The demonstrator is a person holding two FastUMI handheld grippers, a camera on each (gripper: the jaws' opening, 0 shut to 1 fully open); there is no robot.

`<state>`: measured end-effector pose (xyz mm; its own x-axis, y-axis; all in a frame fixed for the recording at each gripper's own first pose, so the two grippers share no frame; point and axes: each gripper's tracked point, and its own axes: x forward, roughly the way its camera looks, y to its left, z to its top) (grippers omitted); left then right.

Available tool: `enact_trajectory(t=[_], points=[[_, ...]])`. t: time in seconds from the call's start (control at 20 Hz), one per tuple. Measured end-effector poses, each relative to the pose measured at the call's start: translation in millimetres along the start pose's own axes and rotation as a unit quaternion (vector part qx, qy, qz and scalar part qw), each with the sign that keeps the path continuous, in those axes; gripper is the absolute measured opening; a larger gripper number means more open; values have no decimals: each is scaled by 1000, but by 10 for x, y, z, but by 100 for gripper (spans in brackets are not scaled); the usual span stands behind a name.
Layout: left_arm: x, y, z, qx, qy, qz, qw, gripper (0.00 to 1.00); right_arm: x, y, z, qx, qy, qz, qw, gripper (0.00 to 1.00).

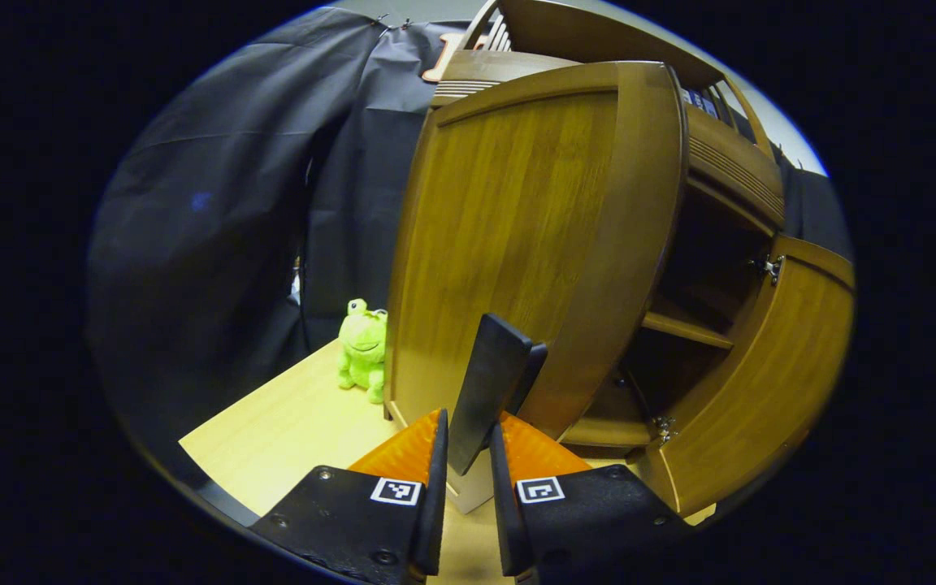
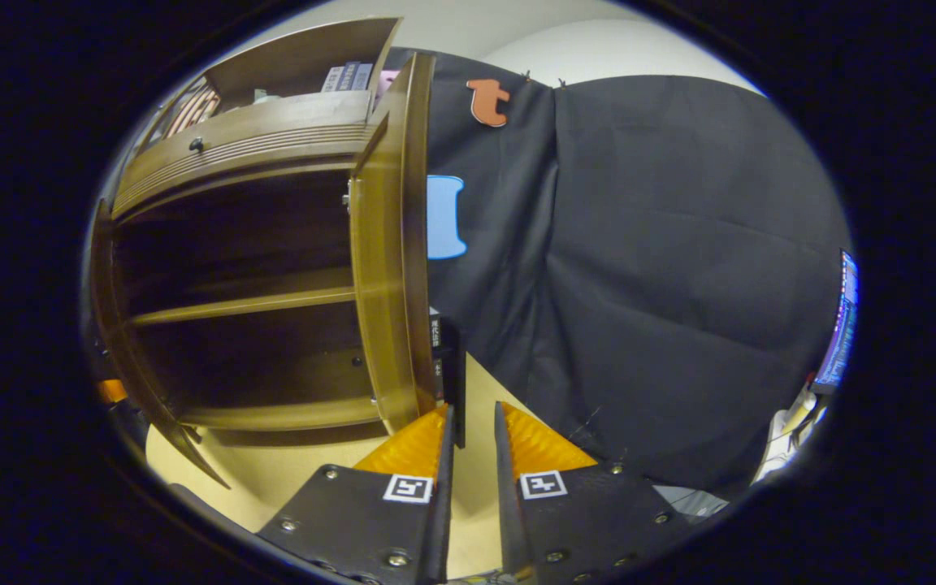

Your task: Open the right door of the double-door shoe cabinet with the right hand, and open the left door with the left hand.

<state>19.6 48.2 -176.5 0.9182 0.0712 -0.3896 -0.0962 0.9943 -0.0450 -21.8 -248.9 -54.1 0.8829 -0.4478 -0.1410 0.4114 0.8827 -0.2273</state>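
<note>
Left gripper view has the left gripper pinching the black handle of the left door, which stands swung wide just ahead, so it's likely mid-pull. Right door hangs open off to its right. Over on the other side, the right gripper looks nearly closed on nothing, right beside its door's edge, pointing level past it.

a recording booth: black cloth wall behind a wooden shoe cabinet on a pale table.
</note>
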Motion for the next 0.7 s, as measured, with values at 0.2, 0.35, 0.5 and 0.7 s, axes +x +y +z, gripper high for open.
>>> enact_trajectory(t=[0.2, 0.35, 0.5, 0.7], points=[[-65, 154, 1, -7, 3, 5, 1000, 29, 15, 1, -76, -7, 10, -2, 1000, 25], [-149, 310, -21, 9, 7, 13, 1000, 19, 23, 9, -101, -7, 15, -4, 1000, 25], [-147, 439, -19, 11, 6, 24, 1000, 19, 26, 8, -140, -8, 20, -6, 1000, 25], [-176, 793, 6, 0, 6, 66, 998, 11, 49, 4, -212, -6, 30, -10, 999, 25]])
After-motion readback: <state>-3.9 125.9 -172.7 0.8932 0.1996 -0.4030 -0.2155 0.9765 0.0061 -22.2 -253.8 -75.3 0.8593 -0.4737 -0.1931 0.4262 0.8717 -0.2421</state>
